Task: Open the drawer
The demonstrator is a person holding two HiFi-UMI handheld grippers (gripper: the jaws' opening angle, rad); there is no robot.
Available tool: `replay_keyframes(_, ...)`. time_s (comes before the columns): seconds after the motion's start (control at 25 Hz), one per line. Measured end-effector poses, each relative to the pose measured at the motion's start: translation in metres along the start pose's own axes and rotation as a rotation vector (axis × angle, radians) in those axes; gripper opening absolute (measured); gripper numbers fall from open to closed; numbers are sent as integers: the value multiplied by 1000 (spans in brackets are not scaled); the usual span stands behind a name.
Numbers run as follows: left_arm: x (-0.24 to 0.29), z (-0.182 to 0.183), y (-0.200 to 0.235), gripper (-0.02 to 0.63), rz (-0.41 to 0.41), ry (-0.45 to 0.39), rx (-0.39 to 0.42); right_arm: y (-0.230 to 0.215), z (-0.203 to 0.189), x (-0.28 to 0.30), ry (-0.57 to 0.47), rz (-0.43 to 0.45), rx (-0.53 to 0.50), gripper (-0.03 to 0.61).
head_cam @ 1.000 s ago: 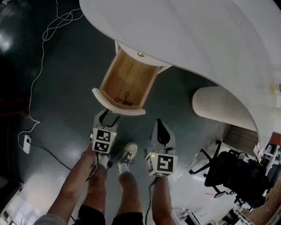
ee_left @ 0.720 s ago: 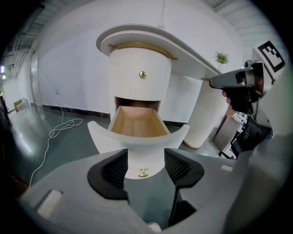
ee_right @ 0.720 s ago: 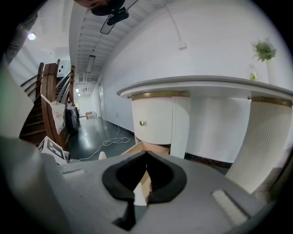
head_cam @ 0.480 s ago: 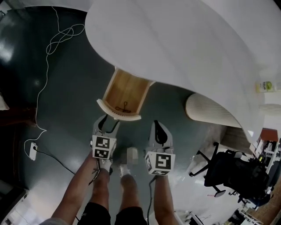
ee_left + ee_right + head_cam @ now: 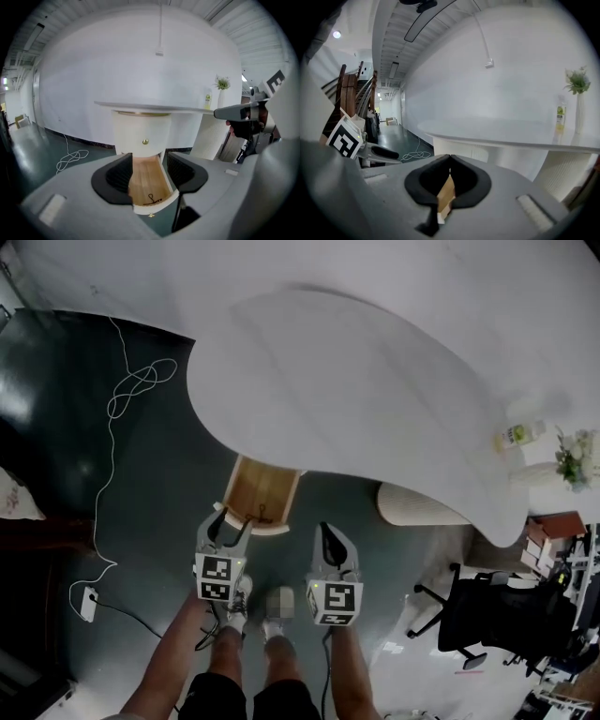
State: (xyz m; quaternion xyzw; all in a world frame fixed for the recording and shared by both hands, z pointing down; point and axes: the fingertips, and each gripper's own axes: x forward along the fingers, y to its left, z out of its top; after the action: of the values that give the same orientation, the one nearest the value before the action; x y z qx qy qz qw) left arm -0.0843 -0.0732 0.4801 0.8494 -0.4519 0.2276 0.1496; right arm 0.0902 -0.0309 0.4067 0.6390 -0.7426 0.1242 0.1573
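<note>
Open drawer under the near edge of the table, held by neither gripper.
Both forearms reach forward side by side, sloping downward. The left gripper has wide jaws, closing slightly with nothing between them; the right gripper has its jaws together, empty.

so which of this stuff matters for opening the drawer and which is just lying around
Job: drawer, already pulled out; its brass knob; the white table it sits under.
Lying about: floor cable; bottle; office chair; plant.
</note>
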Motion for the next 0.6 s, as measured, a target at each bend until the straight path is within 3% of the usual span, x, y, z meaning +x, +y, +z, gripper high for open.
replay_keyframes(0.6, -84, 208, -6, 194, -32, -233, 98, -22, 161, -60, -138, -94, 9, 3)
